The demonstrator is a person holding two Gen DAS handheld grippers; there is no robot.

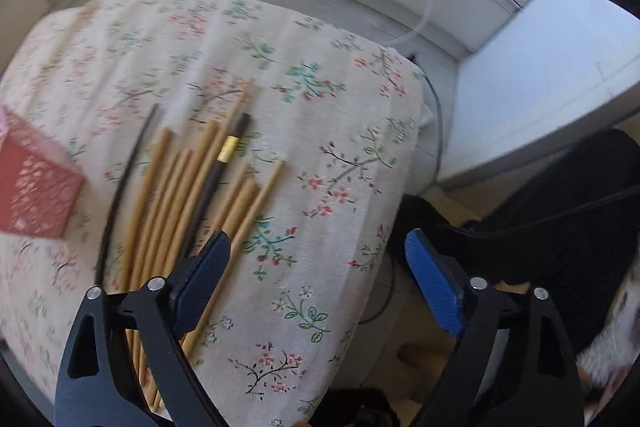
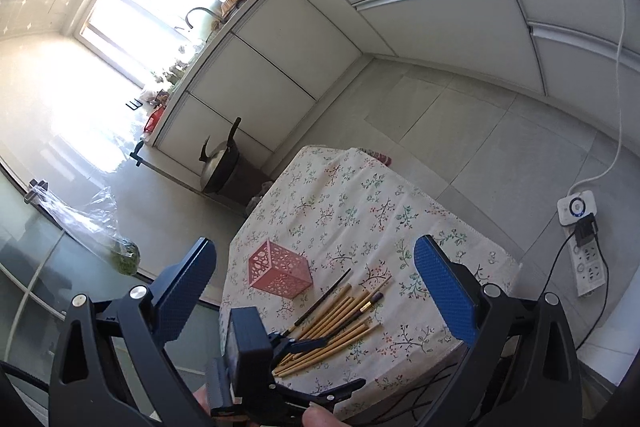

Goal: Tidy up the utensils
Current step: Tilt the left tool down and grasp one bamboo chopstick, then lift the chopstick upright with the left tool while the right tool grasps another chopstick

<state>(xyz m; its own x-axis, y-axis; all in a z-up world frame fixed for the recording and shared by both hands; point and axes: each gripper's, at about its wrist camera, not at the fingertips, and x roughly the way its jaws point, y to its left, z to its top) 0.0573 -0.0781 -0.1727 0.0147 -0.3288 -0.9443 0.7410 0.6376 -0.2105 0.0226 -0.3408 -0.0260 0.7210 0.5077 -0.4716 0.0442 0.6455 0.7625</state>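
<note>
The left tongs (image 1: 316, 247), black-framed with blue textured pads, stand spread wide and empty just above the near ends of a bundle of tan bamboo chopsticks (image 1: 176, 195). One blue pad overlaps the bundle in the left wrist view; contact cannot be told. The right tongs (image 2: 314, 259), of the same make, are likewise spread and hold nothing, hanging high above the scene. The chopsticks lie side by side, roughly parallel, on a desk covered with a cream floral-print cloth (image 1: 320, 131). Among them lies a dark chopstick with a gold band (image 1: 224, 163), and a thin black stick (image 1: 120, 183) lies at their left. A pink perforated square holder (image 2: 280, 273) stands near the bundle, apart from it.
</note>
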